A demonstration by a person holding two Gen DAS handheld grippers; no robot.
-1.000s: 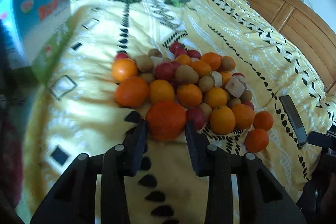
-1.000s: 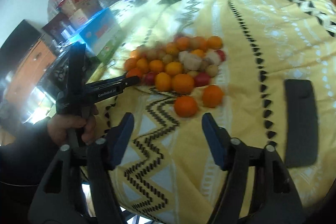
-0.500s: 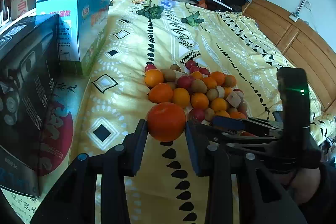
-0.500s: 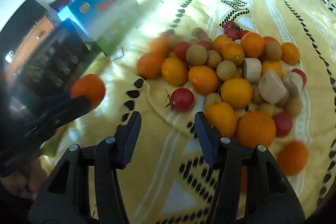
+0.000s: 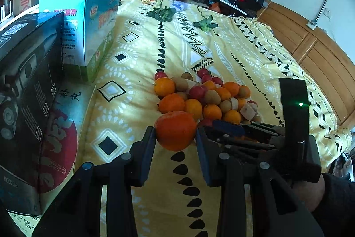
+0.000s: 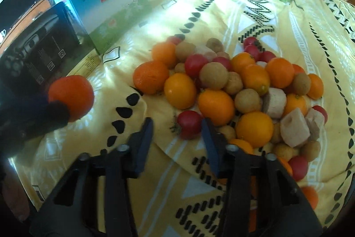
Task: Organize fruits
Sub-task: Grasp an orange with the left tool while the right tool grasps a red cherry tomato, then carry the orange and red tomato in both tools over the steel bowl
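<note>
The yellow patterned bedspread (image 5: 137, 54) carries everything; a blue carton (image 6: 111, 1) and a black box (image 5: 24, 86) stand at ten o'clock of the fruit pile (image 6: 235, 90); the left gripper (image 5: 175, 139) is clenched on a large orange (image 5: 175, 130), lifted clear at the pile's seven o'clock; the right gripper (image 6: 177, 128) hangs released, jaws apart around a small red fruit (image 6: 189, 124) at the pile's near edge.

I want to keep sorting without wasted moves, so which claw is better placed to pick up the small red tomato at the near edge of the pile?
The right claw: it is open with the small red tomato between its fingertips. The left claw already grips a large round orange.
</note>
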